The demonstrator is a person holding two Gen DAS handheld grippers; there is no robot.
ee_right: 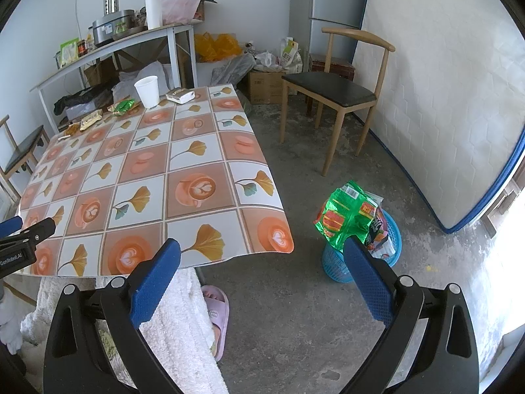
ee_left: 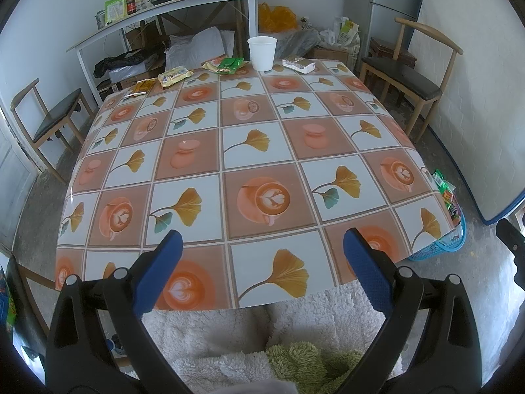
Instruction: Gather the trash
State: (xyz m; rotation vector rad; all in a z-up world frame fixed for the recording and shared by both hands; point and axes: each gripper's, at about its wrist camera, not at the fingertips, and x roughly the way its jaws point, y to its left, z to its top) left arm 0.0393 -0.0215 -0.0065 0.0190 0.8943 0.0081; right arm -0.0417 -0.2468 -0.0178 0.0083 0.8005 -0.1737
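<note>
Trash lies along the far edge of the patterned table [ee_left: 256,151]: a white paper cup [ee_left: 262,53], a green wrapper [ee_left: 229,65], a yellow packet [ee_left: 174,76], a white-wrapped packet [ee_left: 298,63] and a small orange wrapper [ee_left: 144,84]. A blue basket [ee_right: 361,256] on the floor to the table's right holds wrappers, with a green bag [ee_right: 347,216] on top. My left gripper [ee_left: 261,252] is open and empty over the table's near edge. My right gripper [ee_right: 262,262] is open and empty, above the floor between table and basket.
Wooden chairs stand at the left [ee_left: 49,118] and right [ee_left: 410,75] of the table. A mattress [ee_right: 443,98] leans on the right wall. A cluttered side table [ee_left: 164,10] stands behind. A pink slipper [ee_right: 216,318] is below.
</note>
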